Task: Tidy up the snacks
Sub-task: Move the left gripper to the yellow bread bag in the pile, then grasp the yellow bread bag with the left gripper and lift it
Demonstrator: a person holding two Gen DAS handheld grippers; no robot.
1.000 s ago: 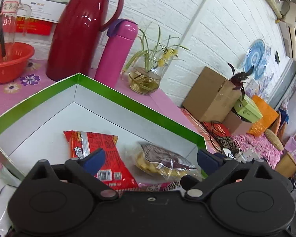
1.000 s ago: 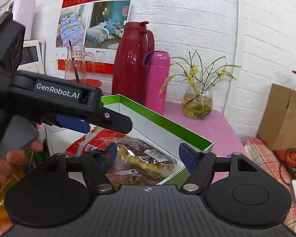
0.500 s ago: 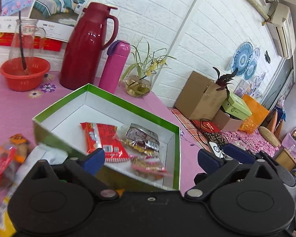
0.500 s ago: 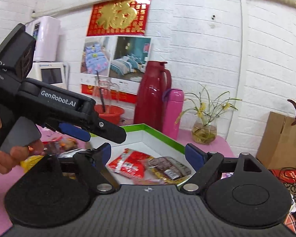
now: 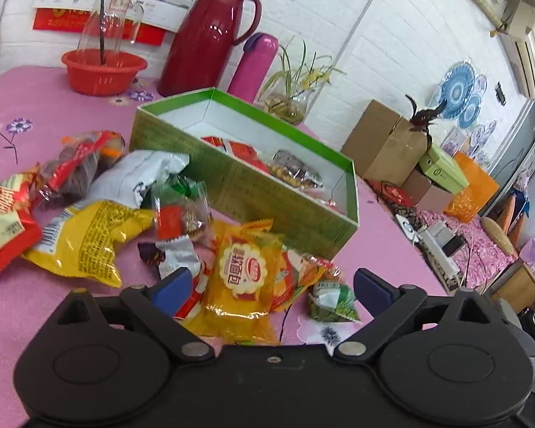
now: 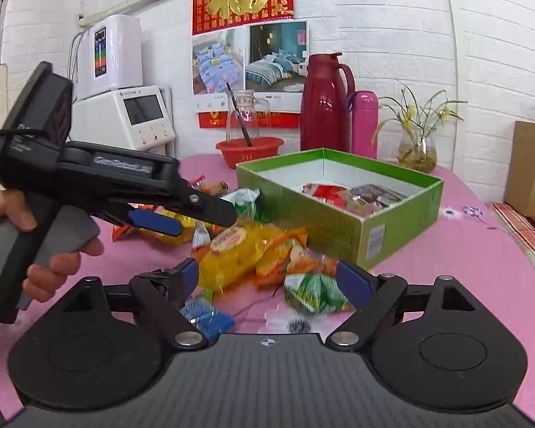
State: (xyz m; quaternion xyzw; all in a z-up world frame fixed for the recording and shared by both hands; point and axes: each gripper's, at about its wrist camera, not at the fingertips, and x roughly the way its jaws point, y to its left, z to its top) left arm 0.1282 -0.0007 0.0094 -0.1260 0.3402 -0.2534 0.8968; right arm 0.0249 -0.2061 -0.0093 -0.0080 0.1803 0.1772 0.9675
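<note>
Left wrist view: green box (image 5: 285, 210) wall hides most snacks inside; both grippers' fingers spread wide, holding nothing.

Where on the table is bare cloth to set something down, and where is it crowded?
Bare: right of the green box toward the table edge, and between red basin and snack pile. Crowded: before the box, under both open claws.

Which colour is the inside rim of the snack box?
Bright green, above white inner walls. The snack box rim shows best in the right wrist view.

Matte black tongs (image 5: 271, 285), blue fingertips (image 6: 353, 283), silver pivot screws, grey handle.
</note>
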